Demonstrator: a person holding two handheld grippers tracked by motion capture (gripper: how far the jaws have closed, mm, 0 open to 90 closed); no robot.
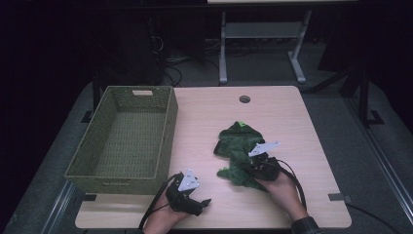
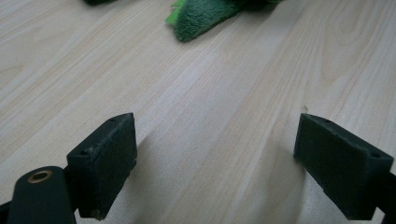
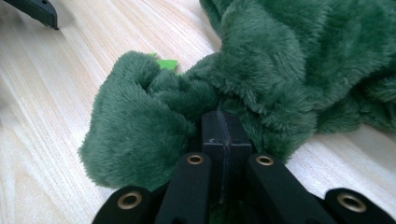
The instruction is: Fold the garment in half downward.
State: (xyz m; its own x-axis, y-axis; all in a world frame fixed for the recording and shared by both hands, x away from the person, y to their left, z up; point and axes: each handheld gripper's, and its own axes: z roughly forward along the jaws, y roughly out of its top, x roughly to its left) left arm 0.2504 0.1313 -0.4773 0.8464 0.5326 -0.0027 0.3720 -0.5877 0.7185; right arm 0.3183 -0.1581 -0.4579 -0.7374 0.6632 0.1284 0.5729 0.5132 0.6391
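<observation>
Clearly the right gripper (image 3: 223, 128) pinches only plush garment (image 3: 280, 60) fuzz, which could slip free; left gripper (image 2: 215, 158) gapes empty.

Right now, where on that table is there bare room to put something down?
Bare wood lies between the basket and the green plush garment, and along the far edge by the round hole. The near edge is crowded by both grippers.

Table (image 1: 292, 195): basket (image 1: 124, 139), green garment (image 1: 238, 151)
</observation>
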